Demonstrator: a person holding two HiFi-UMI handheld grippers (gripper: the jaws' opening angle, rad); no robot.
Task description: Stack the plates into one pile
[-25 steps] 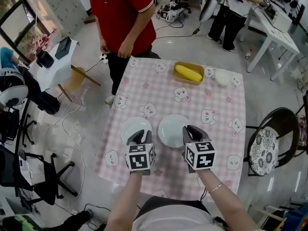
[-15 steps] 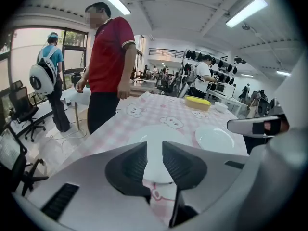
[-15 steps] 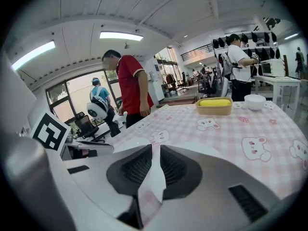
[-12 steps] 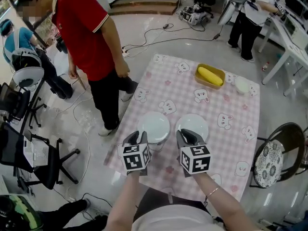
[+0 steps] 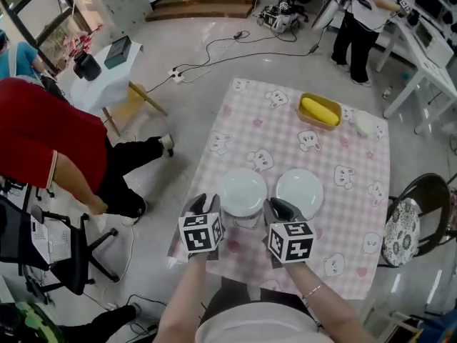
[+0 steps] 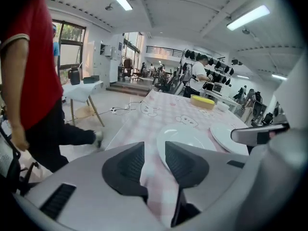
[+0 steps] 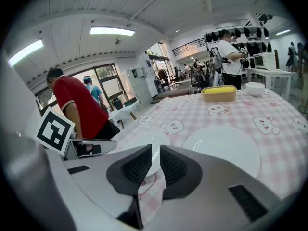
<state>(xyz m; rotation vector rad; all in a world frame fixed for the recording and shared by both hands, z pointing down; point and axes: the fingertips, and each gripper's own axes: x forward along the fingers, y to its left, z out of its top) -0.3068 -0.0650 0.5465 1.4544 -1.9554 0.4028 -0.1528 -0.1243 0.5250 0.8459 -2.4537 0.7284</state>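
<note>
**Plates.** Two white plates lie flat, side by side and just apart, near the front edge of the worktop [image 5: 235, 131]. These are the left plate [image 5: 243, 190] and the right plate [image 5: 300, 191]. No pile is formed yet.

**Grippers.** The left gripper [image 5: 204, 206] sits just short of the left plate's near rim. Its jaws are opening, and only the checked cloth [image 5: 341, 164] and the plate show through the gap. The right gripper [image 5: 277, 207] stands at the right plate's near rim, towards the gap between the plates. Its jaws are narrowly apart and pinch nothing.

**Step in hand, as judged.** Take one plate by its rim.

**Recommendations.**
- Slip one jaw under the near rim without catching the cloth, set the other on top, then pinch firmly.
- A glazed plate held at one edge is likely to droop or slip, so bite deep.
- Lift it clear of the neighbouring rim, carry it level, centre it, and lower it fully before release.

**Surroundings.** The yellow dish [image 5: 319, 111] and the small bowl [image 5: 364, 123] stand well apart at the far end. A person in red [image 5: 50, 148] is off the worktop's left side.
</note>
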